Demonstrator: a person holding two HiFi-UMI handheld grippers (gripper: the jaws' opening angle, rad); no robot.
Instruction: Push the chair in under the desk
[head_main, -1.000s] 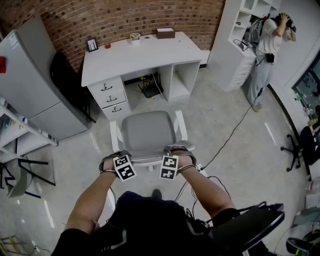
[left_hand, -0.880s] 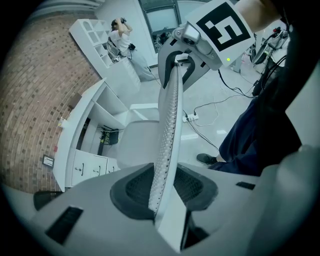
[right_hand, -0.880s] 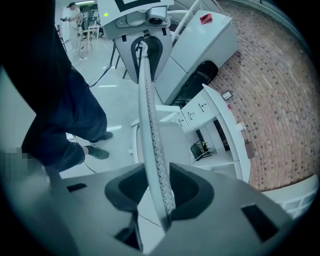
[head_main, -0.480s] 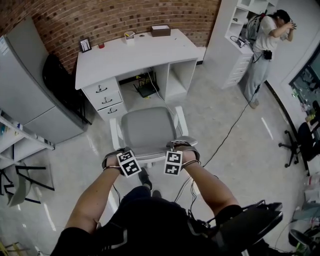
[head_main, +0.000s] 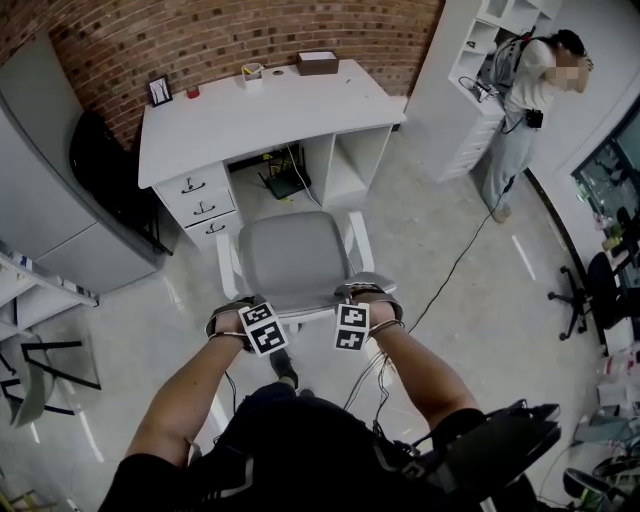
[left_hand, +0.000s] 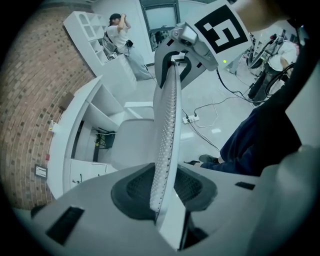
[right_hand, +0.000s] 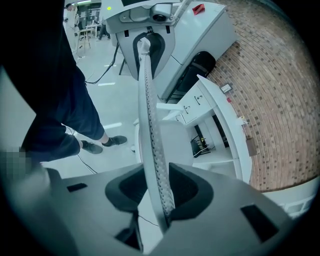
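The white desk (head_main: 270, 110) stood against the brick wall, its kneehole facing the person. Over the last second the chair (head_main: 295, 260) had rolled slightly nearer the desk, its seat front just short of the kneehole, so the push seemed under way, not finished. It had a grey seat, white arms and a thin mesh backrest (left_hand: 165, 125). The left gripper (head_main: 238, 320) and right gripper (head_main: 368, 302) each pinched the backrest's top rim, on the side away from the desk.

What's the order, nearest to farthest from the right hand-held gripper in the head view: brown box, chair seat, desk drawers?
The right hand-held gripper has its jaws closing with the chair back between them.
1. chair seat, just ahead
2. desk drawers, ahead and left
3. brown box, at the desk's far edge
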